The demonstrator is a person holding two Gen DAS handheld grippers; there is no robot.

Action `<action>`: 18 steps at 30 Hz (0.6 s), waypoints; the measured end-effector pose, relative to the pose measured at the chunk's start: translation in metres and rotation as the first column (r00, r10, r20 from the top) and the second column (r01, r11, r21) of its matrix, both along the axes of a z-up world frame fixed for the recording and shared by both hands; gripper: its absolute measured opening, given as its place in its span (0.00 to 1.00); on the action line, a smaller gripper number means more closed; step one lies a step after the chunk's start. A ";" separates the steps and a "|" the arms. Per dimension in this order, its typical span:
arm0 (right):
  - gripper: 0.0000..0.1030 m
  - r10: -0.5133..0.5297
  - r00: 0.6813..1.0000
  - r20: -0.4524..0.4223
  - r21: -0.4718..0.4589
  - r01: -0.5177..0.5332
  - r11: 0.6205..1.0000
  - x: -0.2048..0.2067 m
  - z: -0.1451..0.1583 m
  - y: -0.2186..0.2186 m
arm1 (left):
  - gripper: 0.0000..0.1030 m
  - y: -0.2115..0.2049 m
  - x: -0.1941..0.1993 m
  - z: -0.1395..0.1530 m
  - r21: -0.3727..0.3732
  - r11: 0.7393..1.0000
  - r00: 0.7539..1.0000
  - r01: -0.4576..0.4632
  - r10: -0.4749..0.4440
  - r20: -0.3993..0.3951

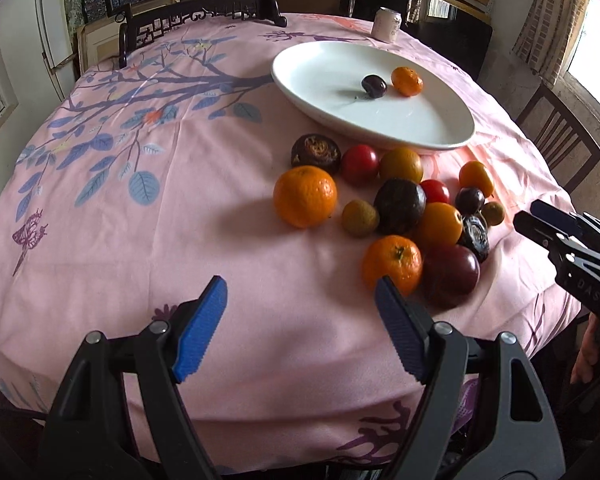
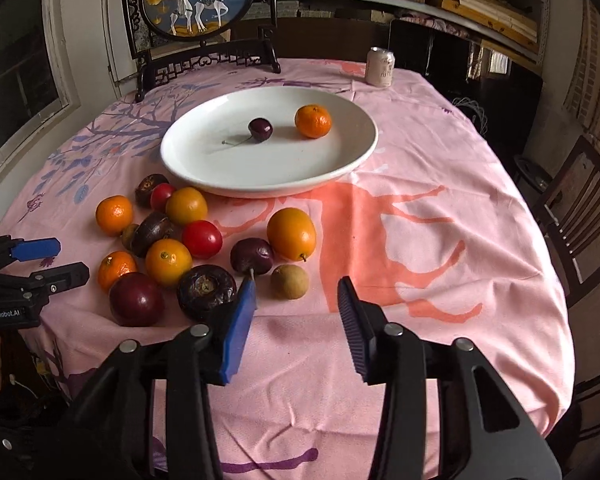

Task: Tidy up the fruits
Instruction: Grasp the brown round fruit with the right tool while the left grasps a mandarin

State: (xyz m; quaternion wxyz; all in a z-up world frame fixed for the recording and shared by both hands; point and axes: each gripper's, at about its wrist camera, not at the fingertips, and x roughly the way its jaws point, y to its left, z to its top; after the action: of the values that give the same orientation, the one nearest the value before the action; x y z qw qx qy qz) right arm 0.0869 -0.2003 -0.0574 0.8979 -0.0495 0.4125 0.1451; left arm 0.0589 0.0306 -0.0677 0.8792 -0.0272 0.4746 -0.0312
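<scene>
A white plate holds a dark cherry and a small mandarin; the plate also shows in the left wrist view. Several loose fruits lie in front of it: mandarins, red tomatoes, dark passion fruits, a plum, a brown longan. My left gripper is open and empty, near the closest mandarin. My right gripper is open and empty, just in front of the longan.
A pink patterned cloth covers the table. A drink can and a framed deer screen stand at the far edge. Chairs stand at the right side.
</scene>
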 end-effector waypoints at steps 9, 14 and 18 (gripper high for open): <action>0.24 0.011 0.998 -0.065 0.002 -0.011 1.000 0.021 -0.025 0.009 | 0.76 -0.004 0.000 -0.008 0.012 1.000 1.000 0.012 -0.012 -0.019; 0.24 -0.012 1.000 -0.024 -0.008 0.012 1.000 0.005 -0.010 -0.001 | 0.75 -0.010 0.004 -0.010 0.019 0.999 1.000 0.027 -0.027 -0.014; 0.25 -0.035 0.999 -0.020 0.007 0.035 0.999 0.000 -0.006 -0.011 | 0.73 -0.019 0.003 -0.009 0.003 0.997 0.997 0.073 -0.073 -0.016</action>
State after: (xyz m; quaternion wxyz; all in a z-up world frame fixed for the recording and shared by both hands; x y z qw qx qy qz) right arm 0.0866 -0.2115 -0.0634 0.8963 -0.0375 0.4218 0.1316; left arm 0.0615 0.0118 -0.0764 0.8738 -0.0083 0.4822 -0.0620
